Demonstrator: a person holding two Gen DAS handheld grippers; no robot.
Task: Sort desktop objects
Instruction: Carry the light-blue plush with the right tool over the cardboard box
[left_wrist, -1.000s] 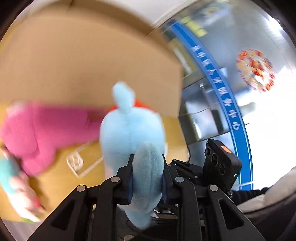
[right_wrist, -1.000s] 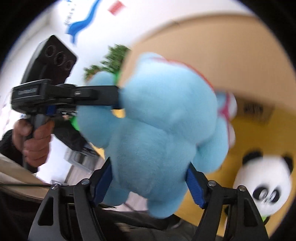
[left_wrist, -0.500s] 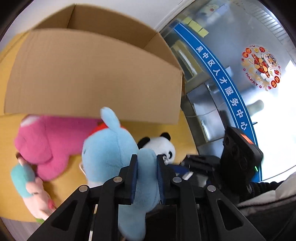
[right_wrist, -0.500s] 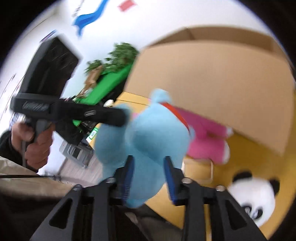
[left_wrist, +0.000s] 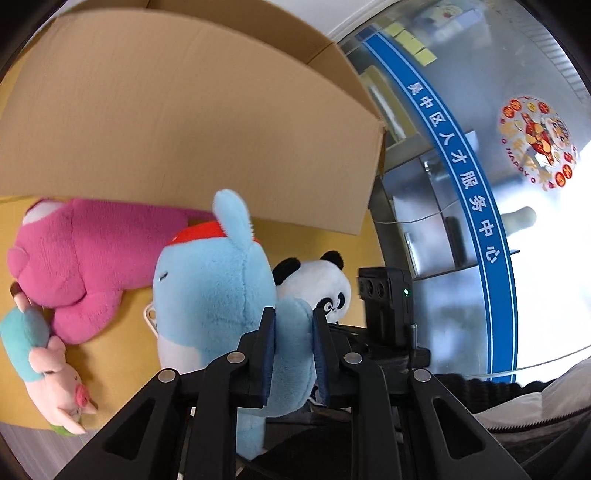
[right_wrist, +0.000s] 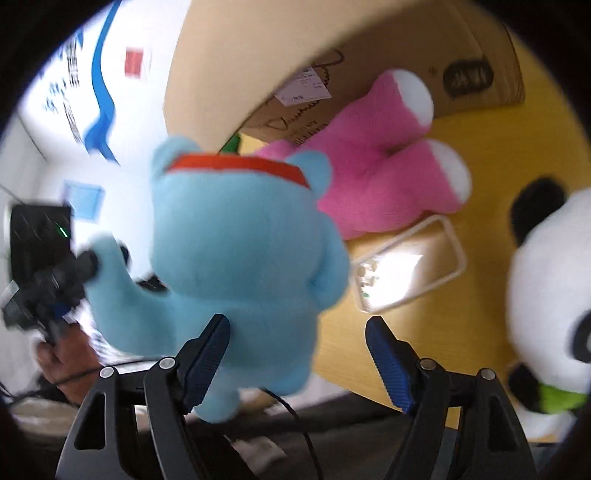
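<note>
Four plush toys (left_wrist: 210, 291), one cardboard box (left_wrist: 184, 122)

A blue band with white Chinese characters (left_wrist: 466, 184) curves across a glass wall. A round red sticker (left_wrist: 537, 142) sits on the glass beside it, and yellow sticky notes (left_wrist: 410, 42) cluster near the band's upper end.

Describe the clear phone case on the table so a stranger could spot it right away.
Start at the big cardboard box on the yellow table. In front of it lies a pink plush; the phone case lies flat beside it, the only hard, see-through thing among soft toys.
</note>
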